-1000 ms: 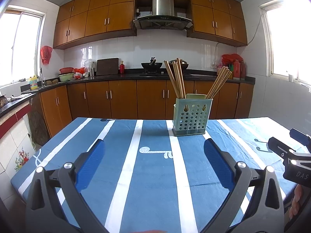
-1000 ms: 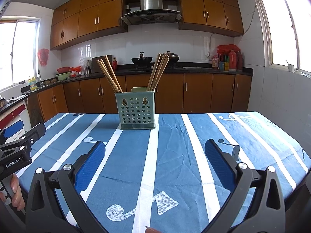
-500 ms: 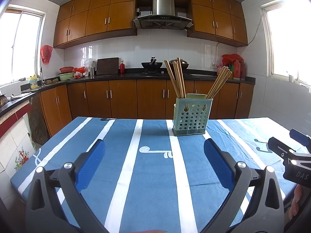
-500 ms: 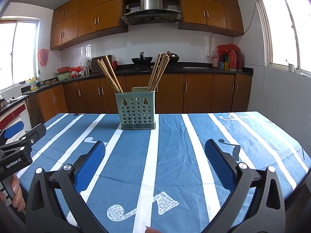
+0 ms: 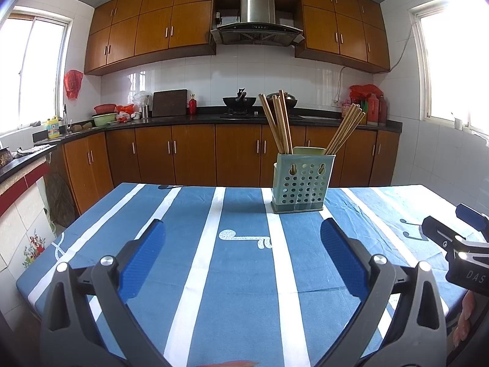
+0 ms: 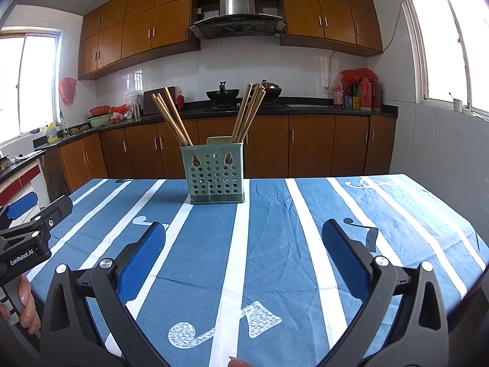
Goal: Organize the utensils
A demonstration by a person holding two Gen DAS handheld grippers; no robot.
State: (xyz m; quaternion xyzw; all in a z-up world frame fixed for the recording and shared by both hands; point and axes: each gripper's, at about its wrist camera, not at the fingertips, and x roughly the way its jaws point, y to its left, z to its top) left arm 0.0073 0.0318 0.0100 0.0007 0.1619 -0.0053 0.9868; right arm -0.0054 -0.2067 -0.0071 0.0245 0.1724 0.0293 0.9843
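Both tools spread – left tool (image 5: 241, 238), right tool (image 6: 243, 238), chopstick caddy (image 6: 213, 177) upright

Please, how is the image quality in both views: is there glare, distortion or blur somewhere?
Left wrist view: the right window is blown out white, and the cabinets bow from fisheye distortion. Right wrist view: both windows glare, the left window less strongly; the utensil holder and chopsticks look sharp, and the corners darken.

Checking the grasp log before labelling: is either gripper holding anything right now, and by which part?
Nothing is held. The left gripper and right gripper are both open and empty; the chopsticks stand in the holder.
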